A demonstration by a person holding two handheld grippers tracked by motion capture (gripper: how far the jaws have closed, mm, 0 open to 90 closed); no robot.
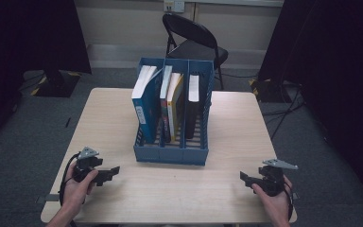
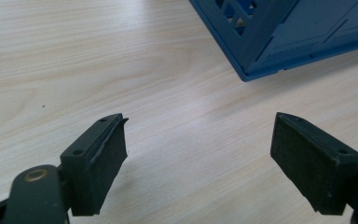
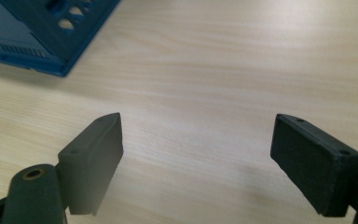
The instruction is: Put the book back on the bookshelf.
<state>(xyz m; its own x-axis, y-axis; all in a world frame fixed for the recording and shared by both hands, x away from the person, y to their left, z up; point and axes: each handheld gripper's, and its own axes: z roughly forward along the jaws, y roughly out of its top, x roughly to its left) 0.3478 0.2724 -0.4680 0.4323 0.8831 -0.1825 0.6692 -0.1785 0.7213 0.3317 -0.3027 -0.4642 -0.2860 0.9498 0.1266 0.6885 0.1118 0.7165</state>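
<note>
— On the tabletop (image 1: 123, 118), where do we see the blue file rack (image 1: 172, 153)?
— At the middle, books (image 1: 144, 101) upright in its slots; our left gripper (image 1: 109, 174) and right gripper (image 1: 246, 178) rest near the front corners, well apart from it.
— And our fingers (image 2: 98, 163)?
— Spread wide on both, holding nothing.

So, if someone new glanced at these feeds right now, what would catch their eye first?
Most likely the blue file rack at the middle of the wooden table, its three slots holding upright books, with a blue book in the leftmost. Next, the left gripper and right gripper, each held near the table's front corners, jaws open and holding nothing. A black folding chair stands behind the table.
</note>
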